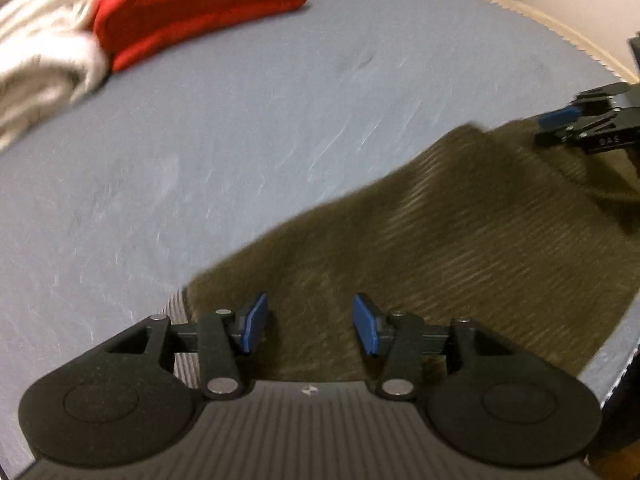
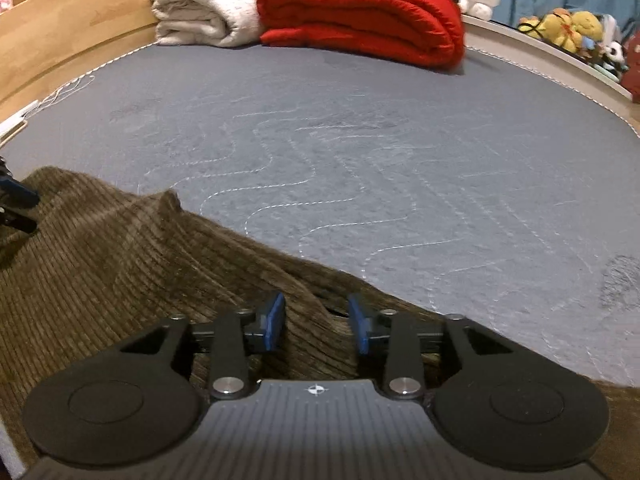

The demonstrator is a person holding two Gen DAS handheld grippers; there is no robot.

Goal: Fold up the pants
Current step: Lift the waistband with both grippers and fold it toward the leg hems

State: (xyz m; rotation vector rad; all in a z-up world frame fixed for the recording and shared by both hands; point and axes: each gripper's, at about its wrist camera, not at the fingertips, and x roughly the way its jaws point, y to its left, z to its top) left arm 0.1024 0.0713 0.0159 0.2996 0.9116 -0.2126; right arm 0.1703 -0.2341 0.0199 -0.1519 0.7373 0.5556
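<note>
The pants (image 2: 120, 272), brown corduroy, are lying on the near part of the grey mattress (image 2: 360, 140), bunched into ridges and running from the near left toward the near right; the far half of the mattress is lying bare up to a red blanket (image 2: 360, 16) and white blanket (image 2: 200, 4) stacked at the far edge.

The left gripper (image 1: 311, 322) is hovering over the near left end of the cloth, its jaws spread with only flat fabric showing between the blue pads; nothing is being pinched. The right gripper (image 2: 316, 322) is sitting over a raised fold at the near right edge, jaws likewise parted; the ridge of cloth is rising between the pads, but a gap is showing on the right side, so it is not gripping.

This is looking like the stage of taking hold at two points before a fold; no tidy fold is visible yet, so the task is judged to be early. The next move is calling for each gripper to dip onto an edge or ridge, close firmly on one layer or both as intended, then lift and carry together so the cloth is not twisting; the thick ribbed fabric is likely to bunch and slip from a shallow pinch.
</note>
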